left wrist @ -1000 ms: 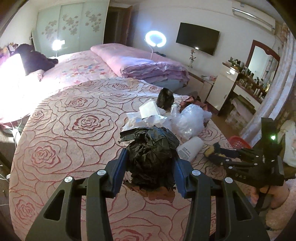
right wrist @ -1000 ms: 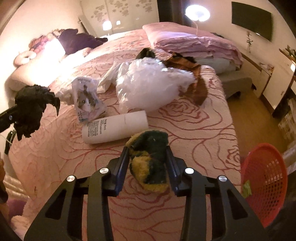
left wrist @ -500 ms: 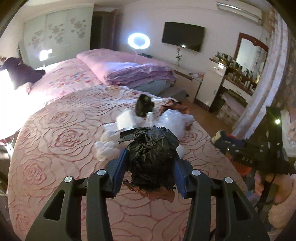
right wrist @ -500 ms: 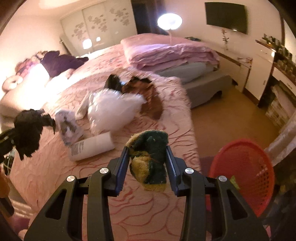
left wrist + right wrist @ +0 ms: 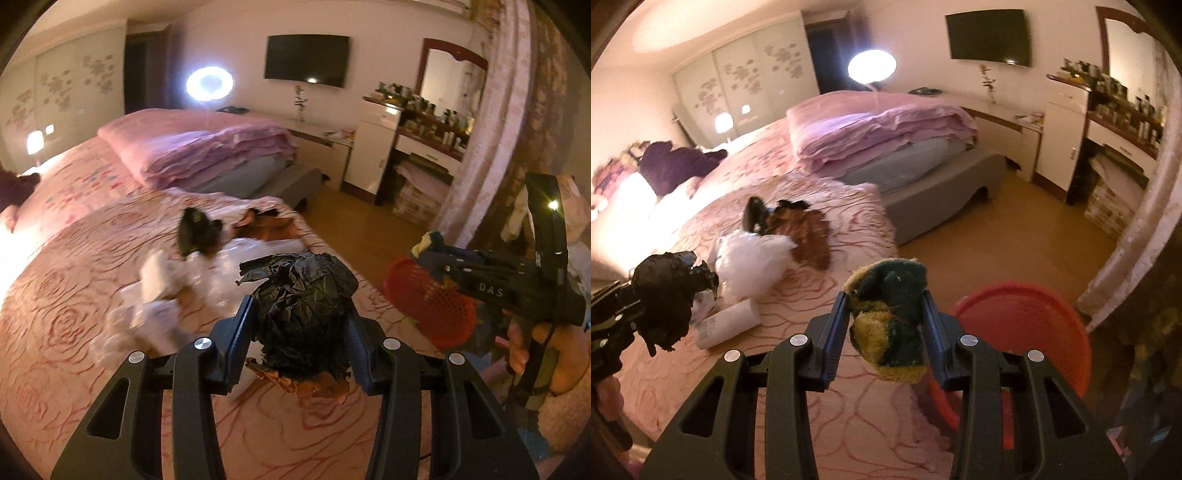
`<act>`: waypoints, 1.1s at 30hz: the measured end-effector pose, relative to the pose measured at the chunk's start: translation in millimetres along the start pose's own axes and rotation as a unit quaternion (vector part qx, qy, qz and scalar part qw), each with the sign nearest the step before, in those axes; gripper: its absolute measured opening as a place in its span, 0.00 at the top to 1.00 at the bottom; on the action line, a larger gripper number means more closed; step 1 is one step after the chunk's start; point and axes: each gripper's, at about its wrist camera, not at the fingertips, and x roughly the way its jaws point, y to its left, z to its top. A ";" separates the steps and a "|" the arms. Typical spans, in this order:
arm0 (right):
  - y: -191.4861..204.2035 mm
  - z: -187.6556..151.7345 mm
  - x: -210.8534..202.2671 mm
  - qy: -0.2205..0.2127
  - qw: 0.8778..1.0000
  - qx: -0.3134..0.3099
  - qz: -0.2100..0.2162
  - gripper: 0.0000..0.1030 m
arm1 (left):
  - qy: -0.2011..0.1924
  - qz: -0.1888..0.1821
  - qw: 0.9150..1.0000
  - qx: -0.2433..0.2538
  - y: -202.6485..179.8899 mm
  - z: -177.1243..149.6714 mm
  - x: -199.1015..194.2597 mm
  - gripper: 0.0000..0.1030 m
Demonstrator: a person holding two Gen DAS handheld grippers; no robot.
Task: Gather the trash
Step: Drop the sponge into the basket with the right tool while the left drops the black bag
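My left gripper (image 5: 299,314) is shut on a crumpled black plastic bag (image 5: 301,295) with a brown scrap under it, held above the rose-patterned bed (image 5: 74,332). It also shows in the right wrist view (image 5: 661,295). My right gripper (image 5: 886,314) is shut on a green and yellow sponge (image 5: 890,314), held at the bed's edge beside a red mesh basket (image 5: 1034,332) on the floor. In the left wrist view the right gripper (image 5: 428,251) hangs over the basket (image 5: 436,310).
On the bed lie a white plastic bag (image 5: 753,258), a white bottle (image 5: 727,323), a brown wrapper (image 5: 809,236) and a small black bag (image 5: 753,214). A folded pink quilt (image 5: 879,129) lies behind. A dresser (image 5: 1108,122) stands at the right.
Both grippers have swung right, away from the trash pile toward the bed's edge. The red basket has come closer in the right wrist view. Both holds are unchanged.
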 end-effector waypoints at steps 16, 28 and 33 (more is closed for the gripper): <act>-62.0 -13.5 -16.7 -0.014 0.997 0.057 -0.053 0.63 | 0.039 -0.055 0.996 0.053 -57.7 20.0 55.6 0.57; -110.6 -29.4 -17.3 -0.003 0.990 0.105 -0.091 0.63 | 0.081 -0.105 0.987 0.090 -113.5 33.6 108.0 0.57; -123.8 -35.7 -11.2 0.006 0.988 0.118 -0.097 0.62 | 0.107 -0.112 0.982 0.109 -137.3 28.4 136.9 0.57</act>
